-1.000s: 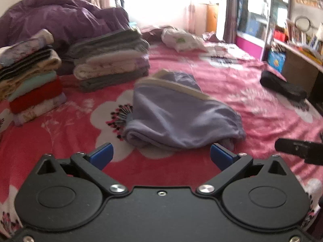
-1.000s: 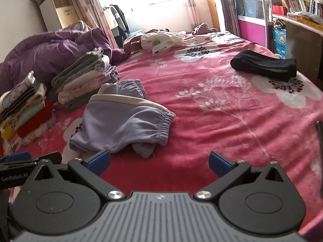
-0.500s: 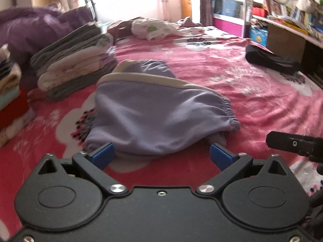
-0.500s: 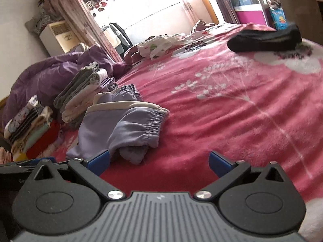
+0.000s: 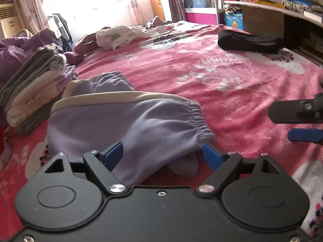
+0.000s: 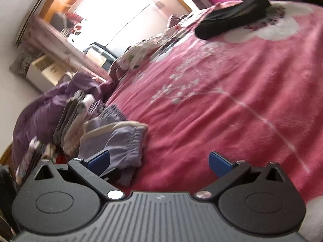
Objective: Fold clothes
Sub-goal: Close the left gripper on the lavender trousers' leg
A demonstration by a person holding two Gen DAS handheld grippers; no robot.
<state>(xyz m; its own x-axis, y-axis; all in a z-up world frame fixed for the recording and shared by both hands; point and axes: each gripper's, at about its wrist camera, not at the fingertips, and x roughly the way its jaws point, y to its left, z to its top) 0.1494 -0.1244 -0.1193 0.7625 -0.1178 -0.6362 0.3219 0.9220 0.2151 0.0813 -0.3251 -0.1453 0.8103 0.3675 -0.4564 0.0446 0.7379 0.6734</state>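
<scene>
Two hand-held grippers are near the lilac shorts [image 5: 129, 121], but yours on the left is clearly the nearer one. The left hand-held gripper [image 5: 162, 153] stands wide apart and grasps nothing — the near edge of the shorts already lies between its blue fingers [image 5: 113, 152], directly in front. The shorts lie crumpled on the pink bed cover [image 5: 232, 84], long axis going from left to right across your view, the gathered cuff [image 5: 198, 119] on the right end. The right hand-held gripper [image 6: 159, 161] is also released; from it the shorts [image 6: 121, 143] lie to the left, beside its left finger. I judge the left one only needs to close on this edge — the right one must first swing left.
</scene>
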